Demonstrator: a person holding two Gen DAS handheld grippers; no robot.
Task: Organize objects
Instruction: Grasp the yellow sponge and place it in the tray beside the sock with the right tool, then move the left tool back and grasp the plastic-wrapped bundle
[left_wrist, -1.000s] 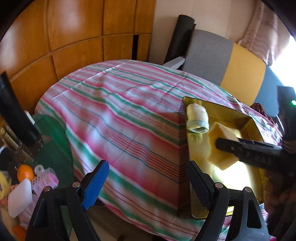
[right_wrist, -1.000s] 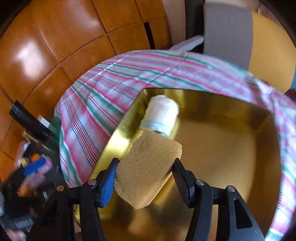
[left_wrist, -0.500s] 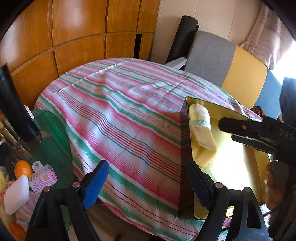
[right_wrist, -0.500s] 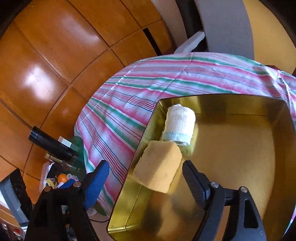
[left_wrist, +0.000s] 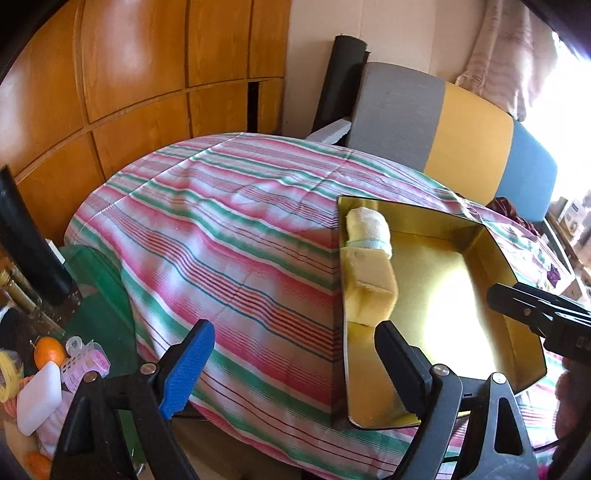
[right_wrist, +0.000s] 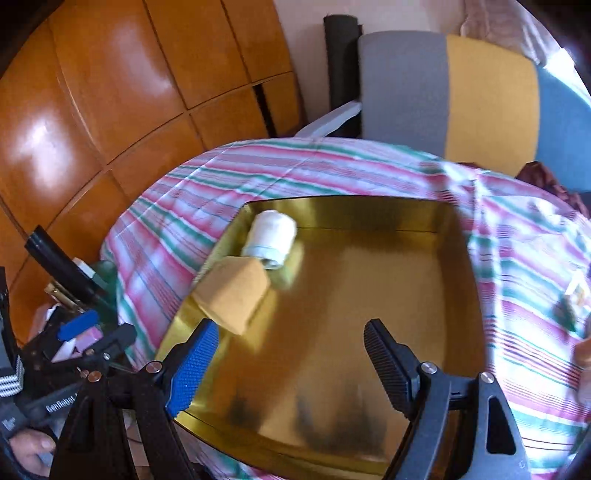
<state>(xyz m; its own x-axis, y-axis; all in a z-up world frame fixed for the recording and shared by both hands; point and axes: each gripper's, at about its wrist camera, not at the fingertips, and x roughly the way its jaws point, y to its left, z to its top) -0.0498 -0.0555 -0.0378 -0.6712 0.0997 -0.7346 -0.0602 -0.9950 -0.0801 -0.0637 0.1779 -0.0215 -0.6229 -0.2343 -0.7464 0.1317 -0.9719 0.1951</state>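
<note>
A gold metal tray (left_wrist: 495, 254) (right_wrist: 454, 258) sits on the striped tablecloth. Inside, along its left wall, lie a white rolled cloth (left_wrist: 369, 230) (right_wrist: 271, 238) and a yellow sponge (left_wrist: 371, 288) (right_wrist: 232, 291), touching end to end. My right gripper (right_wrist: 291, 354) is open and empty above the tray's near part, with the sponge just ahead of its left finger. Its fingers (left_wrist: 535, 310) show at the right of the left wrist view. My left gripper (left_wrist: 295, 354) is open and empty over the table's near edge, left of the tray.
The round table carries a pink, green and white striped cloth (left_wrist: 221, 236). A chair (left_wrist: 436, 122) with grey, yellow and blue back stands behind. Low at the left are an orange (left_wrist: 48, 349), a white bar (left_wrist: 37, 398), a pink hair roller (left_wrist: 86, 363) and a black tube (left_wrist: 29, 236).
My right gripper opened, let go of the yellow sponge beside the white roll, and drew back toward me. My left gripper stayed open and barely moved.
</note>
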